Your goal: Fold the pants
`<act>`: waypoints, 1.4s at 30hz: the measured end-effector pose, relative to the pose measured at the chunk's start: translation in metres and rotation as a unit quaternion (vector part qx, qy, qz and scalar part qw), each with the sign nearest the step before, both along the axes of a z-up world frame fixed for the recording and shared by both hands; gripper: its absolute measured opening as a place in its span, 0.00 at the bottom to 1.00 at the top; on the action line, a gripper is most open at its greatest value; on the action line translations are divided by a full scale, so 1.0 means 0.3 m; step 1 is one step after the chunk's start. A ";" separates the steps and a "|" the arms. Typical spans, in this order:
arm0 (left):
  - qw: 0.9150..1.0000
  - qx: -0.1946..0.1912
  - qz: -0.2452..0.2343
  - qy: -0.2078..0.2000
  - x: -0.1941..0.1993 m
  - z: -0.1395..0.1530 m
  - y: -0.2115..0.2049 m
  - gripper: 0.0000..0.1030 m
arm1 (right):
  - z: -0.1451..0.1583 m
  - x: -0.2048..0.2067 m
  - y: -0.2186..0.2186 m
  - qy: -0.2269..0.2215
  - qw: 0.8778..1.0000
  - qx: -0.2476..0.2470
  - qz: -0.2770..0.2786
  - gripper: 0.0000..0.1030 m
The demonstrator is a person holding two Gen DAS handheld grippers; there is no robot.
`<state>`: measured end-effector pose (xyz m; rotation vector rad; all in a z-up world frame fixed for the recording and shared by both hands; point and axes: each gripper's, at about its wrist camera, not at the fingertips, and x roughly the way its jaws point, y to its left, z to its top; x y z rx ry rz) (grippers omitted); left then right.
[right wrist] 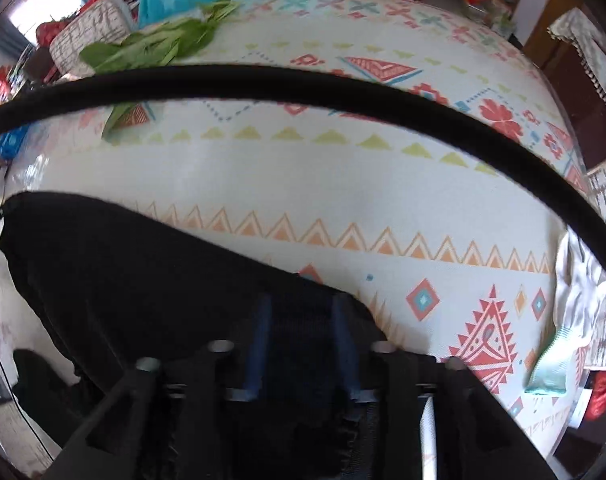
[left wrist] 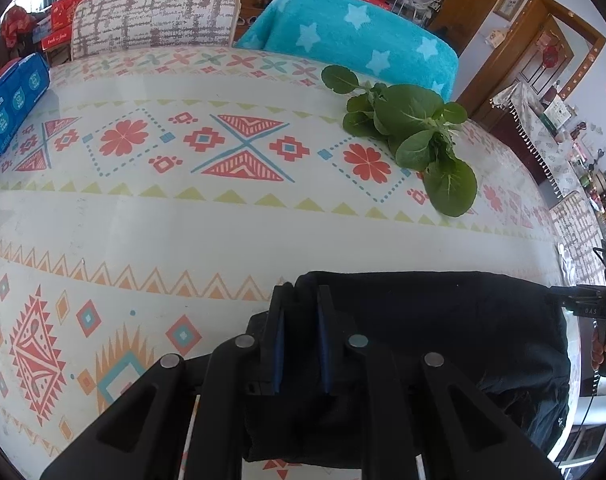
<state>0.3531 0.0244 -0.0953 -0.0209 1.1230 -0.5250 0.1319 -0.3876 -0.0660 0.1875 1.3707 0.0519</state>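
The black pants lie folded on the patterned tablecloth at the near edge. My left gripper is shut on the pants' left corner, fabric pinched between its blue pads. In the right wrist view the pants spread to the left, and my right gripper is closed on their right corner. The right gripper also shows at the far right of the left wrist view.
A bunch of green leafy vegetables lies on the far right of the table. A blue box sits at the left edge. Two chairs stand behind the table, one draped in a turquoise star blanket. A black cable crosses the right wrist view.
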 end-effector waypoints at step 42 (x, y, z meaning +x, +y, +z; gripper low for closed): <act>0.990 -0.063 0.049 -0.117 -0.383 0.393 0.122 0.13 | 0.409 -0.363 0.192 -0.153 0.985 -0.072 0.030 0.27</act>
